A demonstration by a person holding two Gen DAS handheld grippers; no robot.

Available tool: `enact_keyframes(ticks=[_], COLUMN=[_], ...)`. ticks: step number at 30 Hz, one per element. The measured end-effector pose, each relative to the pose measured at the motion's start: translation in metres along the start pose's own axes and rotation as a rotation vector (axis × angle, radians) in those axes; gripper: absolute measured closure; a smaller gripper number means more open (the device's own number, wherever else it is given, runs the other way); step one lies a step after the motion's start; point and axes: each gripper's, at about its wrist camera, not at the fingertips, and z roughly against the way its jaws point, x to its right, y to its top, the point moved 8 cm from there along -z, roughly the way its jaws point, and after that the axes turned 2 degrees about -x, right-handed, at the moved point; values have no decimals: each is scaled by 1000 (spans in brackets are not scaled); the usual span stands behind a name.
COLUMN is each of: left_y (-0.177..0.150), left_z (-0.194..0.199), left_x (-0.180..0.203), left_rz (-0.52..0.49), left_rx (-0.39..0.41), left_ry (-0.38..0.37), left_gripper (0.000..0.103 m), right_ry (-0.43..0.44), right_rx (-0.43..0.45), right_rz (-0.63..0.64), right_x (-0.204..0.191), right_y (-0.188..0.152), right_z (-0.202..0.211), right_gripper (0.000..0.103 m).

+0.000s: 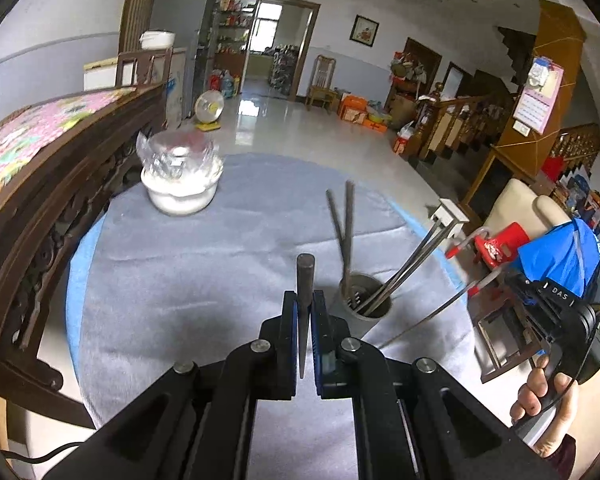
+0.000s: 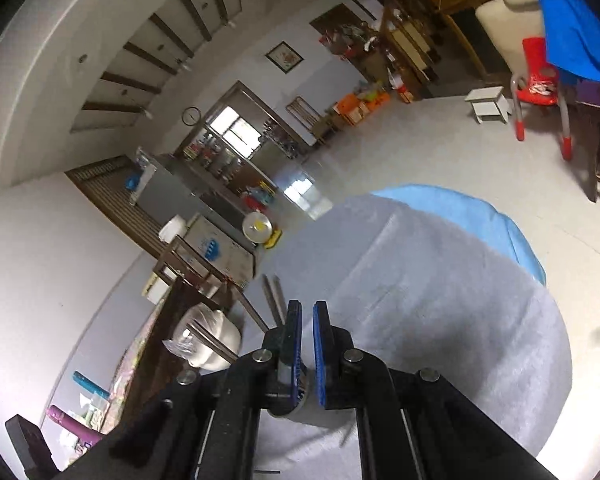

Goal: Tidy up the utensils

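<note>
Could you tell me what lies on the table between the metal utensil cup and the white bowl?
Only bare grey cloth lies between the cup and the bowl, as the left wrist view shows.

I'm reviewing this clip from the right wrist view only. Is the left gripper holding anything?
Observer: Yes. The left gripper is shut on a dark, flat metal utensil, whose blunt end sticks out past the fingertips.
Operator: Where's the holder relative to it?
Observer: The grey cylindrical utensil holder stands just right of that gripper, on the grey table cloth.
Operator: Anything in it?
Observer: Its open mouth shows several thin metal sticks leaning rightward.
</note>
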Motion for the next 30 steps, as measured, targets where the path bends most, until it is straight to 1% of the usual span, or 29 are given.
enact_keyframes(ticks=[3, 6, 7, 8, 11, 15, 18, 24, 27, 30], left_y=[7, 7, 5, 3, -5, -15, -21, -28, -28, -27], left_z=[5, 6, 6, 5, -1, -10, -16, -24, -27, -30], left_x=[8, 15, 16, 17, 16, 9, 3, -6, -9, -12], left_rz=[-12, -26, -28, -31, -36, -28, -25, -13, -2, 7], left_rx=[18, 20, 16, 11, -12, -45, -64, -89, -93, -94], left_ry=[-6, -5, -6, -9, -7, -5, 5, -2, -14, -24], left_gripper=[96, 96, 96, 96, 96, 97, 97, 96, 96, 96], right_ry=[9, -47, -56, -72, -208, -286, -316, -371, -433, -465], right_rx=[8, -9, -35, -80, -197, -328, -375, -460, -500, -518], right_rz=[9, 36, 27, 11, -32, -91, -85, -101, -64, -41], right_x=[-8, -2, 5, 15, 59, 106, 121, 139, 144, 144], right_y=[5, 3, 1, -3, -13, -23, -25, -33, -38, -42], right_z=[0, -7, -11, -19, -43, -76, -99, -145, -162, -173], right_gripper=[96, 97, 96, 96, 92, 92, 92, 91, 91, 91])
